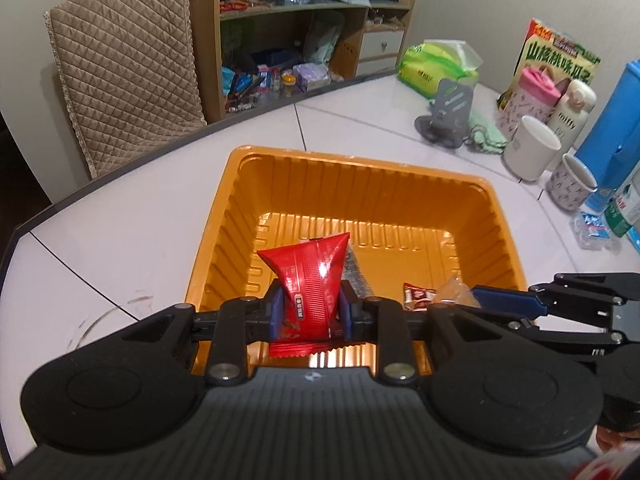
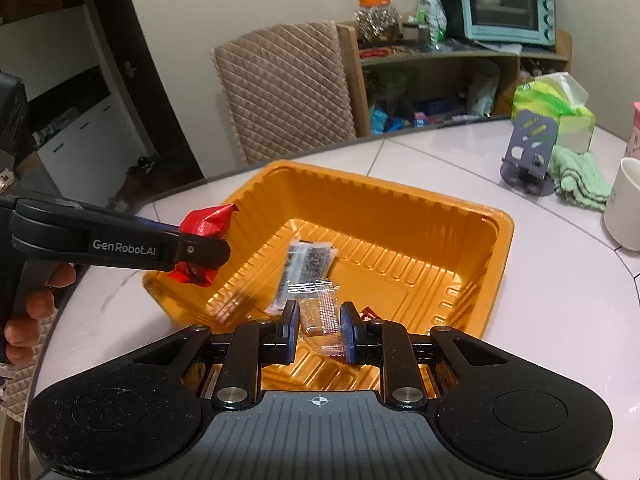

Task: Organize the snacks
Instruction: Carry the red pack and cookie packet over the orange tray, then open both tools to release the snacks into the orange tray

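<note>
We observed both grippers held over the orange tray (image 1: pixel 504 216), which sat on the white table (image 1: pixel 120 232). The left gripper (image 1: pixel 311 312) was clamped on a red snack packet (image 1: pixel 310 276), its blue pads pressing the packet's sides; the packet stood upright between them, above the tray's near-left part. In the right wrist view the same packet (image 2: pixel 204 226) appeared crumpled in that gripper's black fingers above the tray's left rim, with a hand (image 2: pixel 30 312) on the handle.

The right gripper (image 2: pixel 319 326) was closed on a clear-wrapped snack (image 2: pixel 320 312), the wrapper pinched between its blue pads above the tray's near wall. From the left wrist view we saw this gripper entering from the right, the clear wrapper (image 1: pixel 454 290) at its tip.

Inside the tray we noted a dark speckled packet (image 2: pixel 306 266) on the floor and a small red-and-white sachet (image 1: pixel 418 296) near the front wall.

Beyond the tray stood a grey phone stand (image 1: pixel 450 114), a green cloth (image 2: pixel 578 178), a white mug (image 1: pixel 530 148) and a green tissue pack (image 1: pixel 434 68)
</note>
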A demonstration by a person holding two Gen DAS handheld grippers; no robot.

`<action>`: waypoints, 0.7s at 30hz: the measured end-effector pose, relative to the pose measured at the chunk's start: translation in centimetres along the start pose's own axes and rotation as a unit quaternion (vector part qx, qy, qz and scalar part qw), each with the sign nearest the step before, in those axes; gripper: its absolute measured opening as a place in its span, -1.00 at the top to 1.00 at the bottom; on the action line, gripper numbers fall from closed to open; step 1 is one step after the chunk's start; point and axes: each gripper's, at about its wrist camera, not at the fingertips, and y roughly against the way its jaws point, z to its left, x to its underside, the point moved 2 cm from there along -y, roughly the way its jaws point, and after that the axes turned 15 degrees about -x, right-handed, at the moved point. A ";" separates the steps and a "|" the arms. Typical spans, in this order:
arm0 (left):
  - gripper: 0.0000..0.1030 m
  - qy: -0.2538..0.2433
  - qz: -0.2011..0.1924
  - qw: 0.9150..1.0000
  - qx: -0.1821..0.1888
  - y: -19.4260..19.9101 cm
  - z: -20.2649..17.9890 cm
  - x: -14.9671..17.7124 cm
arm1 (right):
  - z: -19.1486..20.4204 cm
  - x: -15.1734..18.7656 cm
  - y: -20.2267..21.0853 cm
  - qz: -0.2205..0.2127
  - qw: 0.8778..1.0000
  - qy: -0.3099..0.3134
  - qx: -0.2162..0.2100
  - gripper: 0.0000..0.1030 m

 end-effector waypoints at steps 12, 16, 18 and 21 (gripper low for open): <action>0.50 -0.012 0.031 0.999 -0.002 -2.7 0.0 0.4 | -0.9 0.3 -1.8 0.012 1.000 -0.019 0.004 0.56; 0.35 -0.017 0.032 0.999 0.001 -2.7 -0.1 0.4 | -0.9 0.3 -1.9 0.013 1.000 -0.020 0.003 0.56; 0.31 -0.016 0.031 0.999 0.001 -2.6 -0.1 0.3 | -0.9 0.3 -1.9 0.012 1.000 -0.020 0.003 0.56; 0.31 -0.016 0.029 0.999 0.002 -2.4 0.1 0.4 | -0.8 0.2 -2.1 0.011 1.000 -0.022 0.001 0.56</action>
